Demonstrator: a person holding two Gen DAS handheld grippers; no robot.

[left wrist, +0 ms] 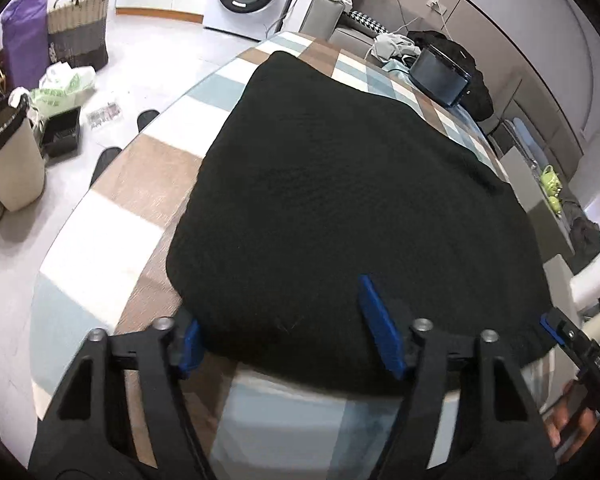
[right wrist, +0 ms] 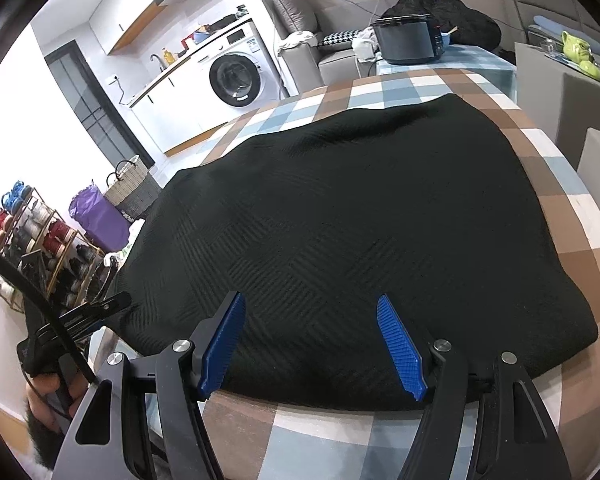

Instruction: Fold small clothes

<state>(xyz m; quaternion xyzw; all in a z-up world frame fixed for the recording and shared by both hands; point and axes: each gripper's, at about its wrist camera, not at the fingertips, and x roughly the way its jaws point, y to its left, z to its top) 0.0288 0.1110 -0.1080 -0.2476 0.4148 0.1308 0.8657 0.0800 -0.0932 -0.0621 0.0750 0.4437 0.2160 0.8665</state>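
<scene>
Two grippers hang over the near edge of one black knitted garment, which lies spread flat on the checked tabletop and covers most of it. At the garment's near left corner, the left gripper has its blue fingers spread: one sits just off the garment's left edge over the checked cloth, the other above the black knit, with the corner lying between them and no pinch visible. Toward the garment's near right side, the right gripper also has its fingers spread wide, both tips over the knit near its hem, nothing clamped. In the right wrist view a hand grips the other tool's handle, left of the garment. Beyond the garment's far edge stand a dark cooker pot and a washing machine; left of the garment, on the floor, are a woven basket and a purple bag.
</scene>
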